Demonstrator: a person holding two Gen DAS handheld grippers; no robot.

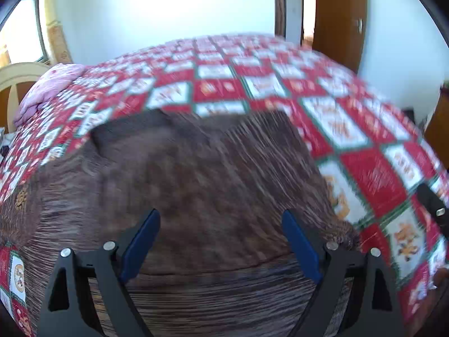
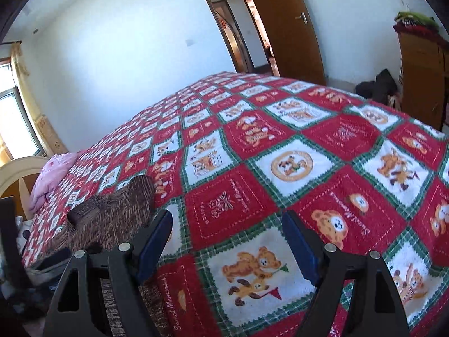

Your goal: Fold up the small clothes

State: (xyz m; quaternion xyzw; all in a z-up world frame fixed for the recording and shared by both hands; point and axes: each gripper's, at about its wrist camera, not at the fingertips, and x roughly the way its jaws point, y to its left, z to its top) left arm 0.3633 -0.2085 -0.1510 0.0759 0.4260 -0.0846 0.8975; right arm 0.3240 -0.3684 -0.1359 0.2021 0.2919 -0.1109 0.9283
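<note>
A brown ribbed garment [image 1: 196,185] lies spread on the red and white bear-patterned bed cover [image 1: 373,168]. My left gripper [image 1: 221,224] is open and empty just above the garment's near part; this view is motion-blurred. In the right wrist view the same brown garment [image 2: 112,219] lies at the left, bunched. My right gripper [image 2: 227,224] is open and empty over the bare bed cover [image 2: 280,168], to the right of the garment. The right gripper's black body [image 1: 433,207] shows at the right edge of the left wrist view.
A pink quilt [image 2: 53,174] lies at the bed's far left by a cream headboard [image 2: 19,171]. A wooden door [image 2: 283,25] stands open beyond the bed. A wooden cabinet [image 2: 421,78] with dark bags [image 2: 376,87] beside it stands at the right.
</note>
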